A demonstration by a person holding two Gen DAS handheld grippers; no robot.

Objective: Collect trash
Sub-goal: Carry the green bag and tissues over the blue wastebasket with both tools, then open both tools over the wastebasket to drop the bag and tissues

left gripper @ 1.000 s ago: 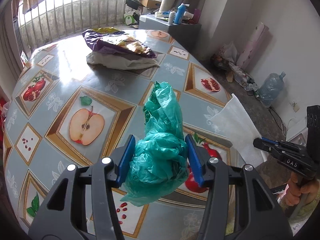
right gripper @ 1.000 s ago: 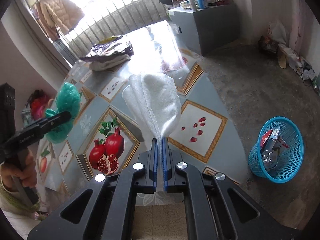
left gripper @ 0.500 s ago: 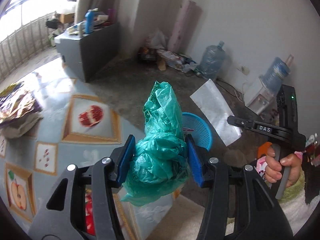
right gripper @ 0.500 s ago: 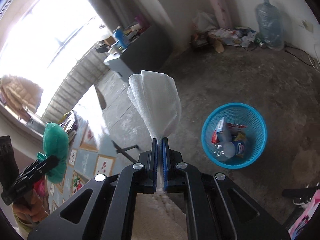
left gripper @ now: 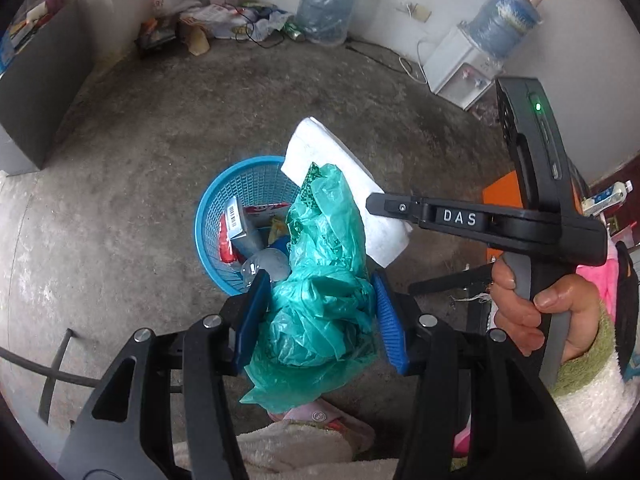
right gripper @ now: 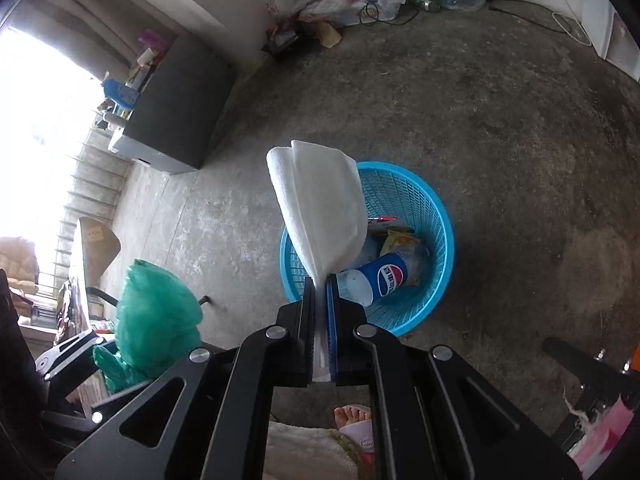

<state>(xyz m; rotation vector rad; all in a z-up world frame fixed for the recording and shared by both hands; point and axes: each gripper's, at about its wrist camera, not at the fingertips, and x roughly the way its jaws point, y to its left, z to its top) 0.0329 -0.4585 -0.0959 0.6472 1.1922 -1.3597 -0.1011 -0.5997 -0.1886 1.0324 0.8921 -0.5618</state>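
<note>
My left gripper (left gripper: 318,312) is shut on a crumpled green plastic bag (left gripper: 324,280) and holds it above the near rim of the blue trash basket (left gripper: 240,184) on the floor. My right gripper (right gripper: 320,292) is shut on a white folded tissue (right gripper: 320,200), held over the basket (right gripper: 416,208). In the left wrist view the right gripper (left gripper: 376,204) and its tissue (left gripper: 344,168) hang over the basket's right side. The green bag also shows in the right wrist view (right gripper: 156,320). The basket holds a Pepsi bottle (right gripper: 380,280), a carton (left gripper: 236,220) and wrappers.
Bare concrete floor surrounds the basket. A grey cabinet (right gripper: 180,92) stands at the left. Water jugs (left gripper: 328,0), a white dispenser (left gripper: 460,68) and cables lie along the far wall. My feet in slippers (right gripper: 356,428) are just below the grippers. The table edge (right gripper: 92,248) is at the left.
Both grippers swung away from the table toward the floor and now hang over the blue basket. Each still holds its piece of trash.
</note>
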